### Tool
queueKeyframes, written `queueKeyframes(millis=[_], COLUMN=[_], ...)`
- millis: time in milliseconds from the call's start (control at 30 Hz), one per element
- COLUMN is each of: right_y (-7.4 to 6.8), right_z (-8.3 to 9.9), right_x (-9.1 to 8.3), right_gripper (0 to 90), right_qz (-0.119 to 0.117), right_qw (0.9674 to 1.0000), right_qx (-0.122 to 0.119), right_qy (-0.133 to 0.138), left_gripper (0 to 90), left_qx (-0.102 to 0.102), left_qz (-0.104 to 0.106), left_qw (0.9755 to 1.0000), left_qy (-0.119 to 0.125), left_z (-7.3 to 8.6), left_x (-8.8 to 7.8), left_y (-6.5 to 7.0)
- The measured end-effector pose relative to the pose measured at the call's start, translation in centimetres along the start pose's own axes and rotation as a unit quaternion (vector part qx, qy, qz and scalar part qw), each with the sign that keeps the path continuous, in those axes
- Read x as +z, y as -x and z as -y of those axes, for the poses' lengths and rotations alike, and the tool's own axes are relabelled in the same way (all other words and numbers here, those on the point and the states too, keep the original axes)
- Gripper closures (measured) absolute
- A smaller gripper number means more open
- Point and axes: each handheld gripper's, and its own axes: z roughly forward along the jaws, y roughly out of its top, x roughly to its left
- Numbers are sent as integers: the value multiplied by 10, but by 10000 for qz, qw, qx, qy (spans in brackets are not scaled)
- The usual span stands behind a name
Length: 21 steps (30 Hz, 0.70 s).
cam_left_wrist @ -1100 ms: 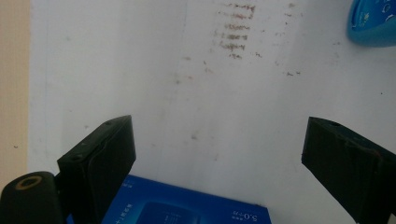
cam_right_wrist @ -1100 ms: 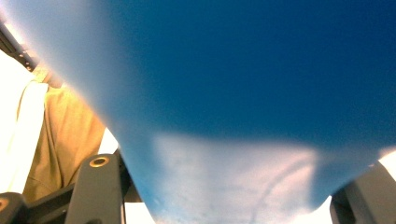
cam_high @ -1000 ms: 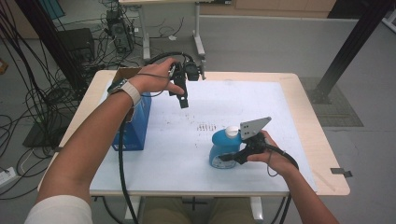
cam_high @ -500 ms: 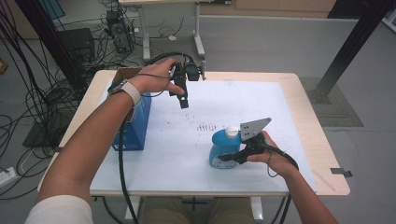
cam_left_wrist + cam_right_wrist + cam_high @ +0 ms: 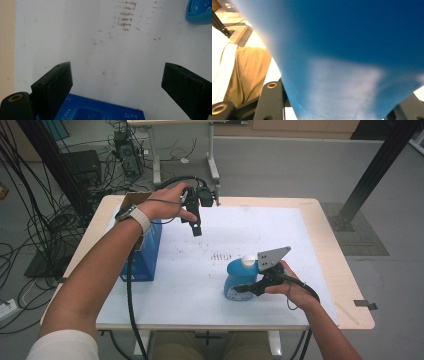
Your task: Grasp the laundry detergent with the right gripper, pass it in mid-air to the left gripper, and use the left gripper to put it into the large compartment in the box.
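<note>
A person stands at a bench (image 5: pixel 330 270) with a white top and holds a gripper in each hand.

The right gripper (image 5: pixel 248 286) is near the front of the bench, on the right side. It has just been closing, and now its jaws are squeezed tight on a blue bottle (image 5: pixel 239 279). The bottle has a white cap (image 5: pixel 248 261) and stands upright on the bench. In the right gripper view the blue bottle (image 5: pixel 352 57) sits very close between the two black jaws, and it looks blurry. The right hand (image 5: pixel 289 285) is wrapped around the gripper from behind.

The left gripper (image 5: pixel 196 229) is farther back, up in the air above the bench, and points down. Its jaws are wide apart with nothing between them. In the left gripper view, the white bench top (image 5: pixel 82 35) with small brown marks lies below the jaws, and a bit of the blue bottle (image 5: pixel 200 12) peeks in at the top corner.

A blue box (image 5: pixel 145 252) stands at the left edge of the bench, under the person's left arm. It is well apart from the bottle. The left gripper view shows the top of the blue box (image 5: pixel 100 111) down low between the jaws.
</note>
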Motion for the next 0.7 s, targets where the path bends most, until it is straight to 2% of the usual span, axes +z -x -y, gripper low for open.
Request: queueKeyframes(millis=[700], right_y=[0], right_z=[0], right_x=[0], right_gripper=[443], right_qz=[11], right_qw=[10000], right_qx=[27], right_qy=[-5], left_gripper=[104], left_qx=[-19], left_qz=[6], left_qw=[10000], left_qy=[6], left_z=[2], left_x=[-1], left_y=[0])
